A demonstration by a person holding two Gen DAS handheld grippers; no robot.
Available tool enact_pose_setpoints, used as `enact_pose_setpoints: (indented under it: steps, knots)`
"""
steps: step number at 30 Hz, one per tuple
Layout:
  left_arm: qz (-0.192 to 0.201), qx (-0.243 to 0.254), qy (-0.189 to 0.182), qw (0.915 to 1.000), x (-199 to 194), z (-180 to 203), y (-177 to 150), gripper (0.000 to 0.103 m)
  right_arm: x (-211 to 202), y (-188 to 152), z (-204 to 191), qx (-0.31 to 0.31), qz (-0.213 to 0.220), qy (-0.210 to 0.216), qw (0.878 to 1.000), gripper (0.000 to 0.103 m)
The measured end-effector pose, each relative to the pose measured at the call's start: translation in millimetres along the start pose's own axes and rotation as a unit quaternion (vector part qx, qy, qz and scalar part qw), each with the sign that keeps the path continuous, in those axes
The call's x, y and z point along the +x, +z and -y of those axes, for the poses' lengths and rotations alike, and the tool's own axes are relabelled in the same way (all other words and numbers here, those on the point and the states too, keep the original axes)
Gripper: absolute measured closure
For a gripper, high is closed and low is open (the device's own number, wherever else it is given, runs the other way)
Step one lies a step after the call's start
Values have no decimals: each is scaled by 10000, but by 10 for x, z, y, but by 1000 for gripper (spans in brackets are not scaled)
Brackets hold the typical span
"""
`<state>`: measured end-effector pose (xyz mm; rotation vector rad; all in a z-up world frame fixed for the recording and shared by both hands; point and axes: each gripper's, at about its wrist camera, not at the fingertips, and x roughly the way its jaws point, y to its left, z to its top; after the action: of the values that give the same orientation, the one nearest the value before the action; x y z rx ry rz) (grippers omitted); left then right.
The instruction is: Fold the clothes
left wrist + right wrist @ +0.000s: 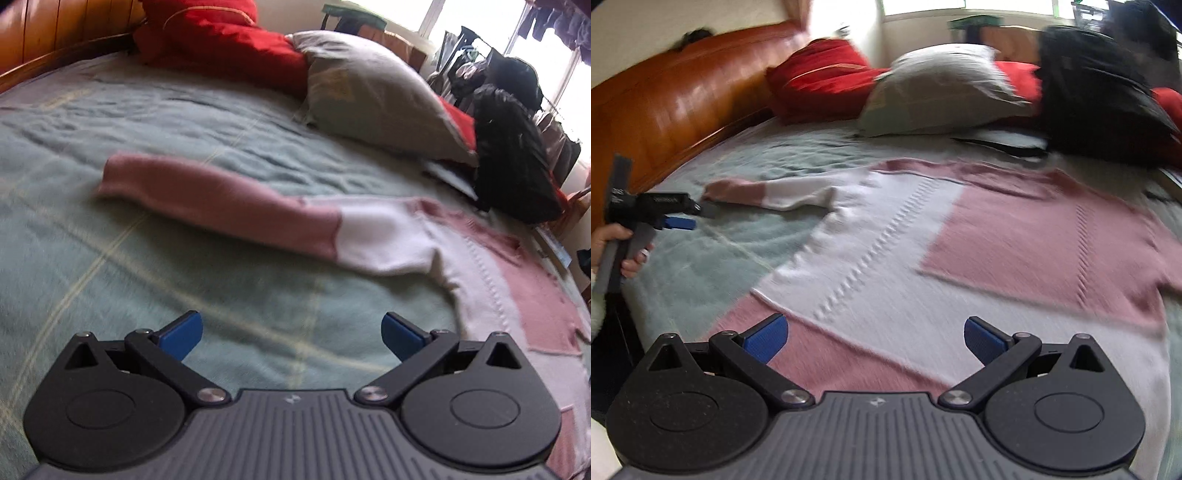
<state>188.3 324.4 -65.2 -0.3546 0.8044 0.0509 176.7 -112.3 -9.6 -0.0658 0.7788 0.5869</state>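
The left gripper (291,338) is hovering above the pale green blanket (147,258) with its blue pads (183,334) spread wide apart, and nothing is sitting between them. It is pointing toward the outstretched sleeve (207,206) of the pink-and-white sweater (498,280), without touching it. In the right wrist view the same gripper (679,222) is showing side-on at the left edge, held by a hand (618,247) gripping its grey handle, its blue tips near the cuff (714,194) of that sleeve; contact there is hard to judge.

The right gripper (875,339) is also standing wide open and holding nothing, poised over the lower hem area of the sweater (923,251). Whether its pads (768,338) are brushing the knit is not clear.

The sweater is lying flat and spread out across the blanket (701,266), body in blocks of white and dusty pink, one sleeve reaching out toward the wooden headboard (665,110). Its far side is running out of frame on the right, so the other sleeve is not showing.

Beyond it, a grey pillow (942,92), red cushions (820,81) and a black bundle (1100,96) are piling along the far edge of the bed. Both views are smeared with motion blur, and the bright windows are washing out detail behind.
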Motion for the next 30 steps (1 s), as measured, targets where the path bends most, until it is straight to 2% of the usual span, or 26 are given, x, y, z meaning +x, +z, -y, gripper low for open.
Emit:
enact_pose_setpoints:
  steps: [3, 7, 12, 17, 20, 24, 26, 30]
  knots:
    - [-50, 144, 100, 9998, 37, -4, -95, 1, 199, 336, -92, -374, -70, 266, 9989, 0]
    - [39, 165, -454, 9988, 115, -122, -140, 1, 477, 696, -288, -665, -31, 489, 9966, 0]
    - [258, -309, -1049, 9937, 286, -401, -31, 1, 725, 828, -512, -844, -11, 887, 9925, 0]
    - [458, -1048, -1599, 9805, 459, -731, 179, 1, 876, 765, -599, -1038, -192, 776, 9914, 0]
    - [602, -1643, -1900, 9661, 566, -955, 291, 1, 906, 716, -545, -922, -271, 751, 9925, 0]
    - [833, -2222, -1946, 9517, 664, -1135, 418, 1, 911, 669, -457, -788, -314, 679, 9941, 0]
    - [956, -2360, -1881, 9486, 634, -1156, 479, 1, 905, 661, -429, -719, -306, 664, 9947, 0]
    - [1357, -2331, -2081, 9402, 386, -1128, 496, 2, 860, 653, -421, -768, -232, 657, 9946, 0]
